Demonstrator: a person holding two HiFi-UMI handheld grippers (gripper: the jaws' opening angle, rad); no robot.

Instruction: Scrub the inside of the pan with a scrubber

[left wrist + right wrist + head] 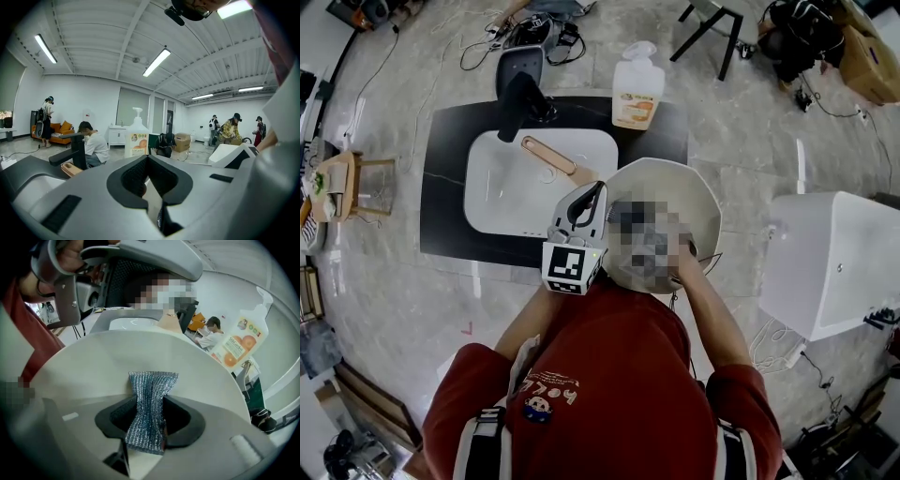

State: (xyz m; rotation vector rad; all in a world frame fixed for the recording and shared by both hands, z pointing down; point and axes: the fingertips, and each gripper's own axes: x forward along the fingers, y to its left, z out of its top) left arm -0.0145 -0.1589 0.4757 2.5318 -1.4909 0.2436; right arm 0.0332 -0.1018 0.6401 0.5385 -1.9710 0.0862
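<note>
Pan [694, 192]: a wide, cream-coated pan is held tilted above the front edge of the black worktop [450, 141], just right of the white sink [516, 187]. Its wooden handle [548, 155] reaches out over the basin towards the faucet [520, 98].

Left tongs [586, 204]: they are pressed together on a pale tan strip, seen between the jaws in the left gripper view. This is judged to be the root of the handle where it meets the rim, but which of the two cannot be told.

Right tongs [149, 408]: they are clamped on a silvery mesh scrubber [152, 385]. Its free upper edge lies flat against the pan's inner wall [117, 357].

Scrubber handling: it is judged soft, light and easily crumpled, since it is pinched to a narrow waist and fans out above and below. A grip at mid-length is suitable, with enough cloth left proud of the jaws that the coating is met by mesh and not by the tongs.

Pan handling: it is judged stiff, fairly heavy for its width, and smooth enough to slide. A hold close to the handle root gives short leverage against twisting, and a firm pinch is advised because pressure from scrubbing would turn the bowl about that point.

Risk: the coating could be scratched by hard jaw edges.

Soap bottle [637, 89]: it stands behind the sink, well apart from the pan.
</note>
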